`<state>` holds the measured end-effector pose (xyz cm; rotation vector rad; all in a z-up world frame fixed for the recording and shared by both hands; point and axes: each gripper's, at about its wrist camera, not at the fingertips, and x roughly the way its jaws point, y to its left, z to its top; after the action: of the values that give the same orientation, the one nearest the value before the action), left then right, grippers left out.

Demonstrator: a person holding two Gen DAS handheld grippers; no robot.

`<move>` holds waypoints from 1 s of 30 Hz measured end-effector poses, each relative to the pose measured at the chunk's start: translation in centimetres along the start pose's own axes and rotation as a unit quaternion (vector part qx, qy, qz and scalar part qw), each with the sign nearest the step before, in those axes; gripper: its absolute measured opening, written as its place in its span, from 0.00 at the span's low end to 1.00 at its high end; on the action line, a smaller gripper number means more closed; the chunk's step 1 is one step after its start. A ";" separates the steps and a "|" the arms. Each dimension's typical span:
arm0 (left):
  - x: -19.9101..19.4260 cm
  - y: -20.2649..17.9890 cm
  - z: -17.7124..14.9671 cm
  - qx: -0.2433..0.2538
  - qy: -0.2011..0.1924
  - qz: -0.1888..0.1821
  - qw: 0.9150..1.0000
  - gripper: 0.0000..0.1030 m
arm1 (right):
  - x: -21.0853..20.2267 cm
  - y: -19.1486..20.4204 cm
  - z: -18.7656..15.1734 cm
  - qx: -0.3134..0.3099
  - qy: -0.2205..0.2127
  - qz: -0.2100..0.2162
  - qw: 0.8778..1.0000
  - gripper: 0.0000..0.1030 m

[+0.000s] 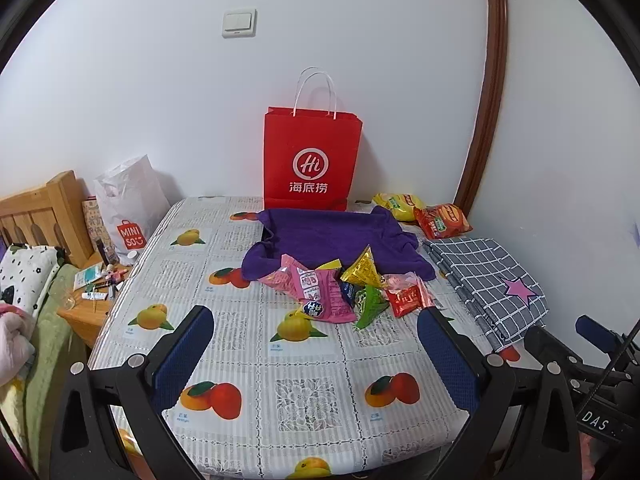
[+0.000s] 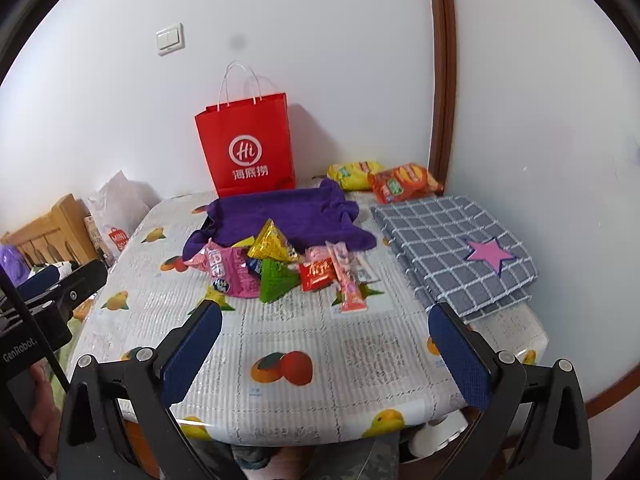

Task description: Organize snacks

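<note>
Snack pile (image 2: pixel 280 268) heaped at purple towel (image 2: pixel 280 216) edge, unsorted. Left gripper (image 1: pixel 316 344), right gripper (image 2: pixel 326 340) hover short, 2 claws released, empty, likely lining up approach.

Even, soft indoor light fills both views; the white wall (image 1: pixel 360 40) is rendered bright without blown highlights. A faint shadow is cast to the right of the red paper bag (image 2: pixel 248 148) on the wall. Mild glare is seen on the glossy tablecloth (image 2: pixel 192 422) at its near edge. Strong fisheye curvature bends the door frame (image 1: pixel 486 92), and the corners are vignetted black. A dark smudge is visible on the right view's wall.
</note>
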<state>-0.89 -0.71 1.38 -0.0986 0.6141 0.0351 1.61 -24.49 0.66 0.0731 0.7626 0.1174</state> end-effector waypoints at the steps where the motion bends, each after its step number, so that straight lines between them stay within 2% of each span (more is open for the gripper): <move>1: -0.1 -0.1 -0.1 0.001 -0.001 0.000 1.000 0.99 | 0.1 0.0 0.0 -0.001 0.006 0.003 1.000 0.99; 30: 0.1 -0.2 -0.7 -0.002 0.000 -0.015 1.000 0.99 | -0.3 0.3 -0.4 0.000 -0.004 0.005 1.000 0.99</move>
<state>-1.22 -0.96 0.83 -0.1118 0.6122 0.0080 1.08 -24.17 0.58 0.0777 0.7541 0.1264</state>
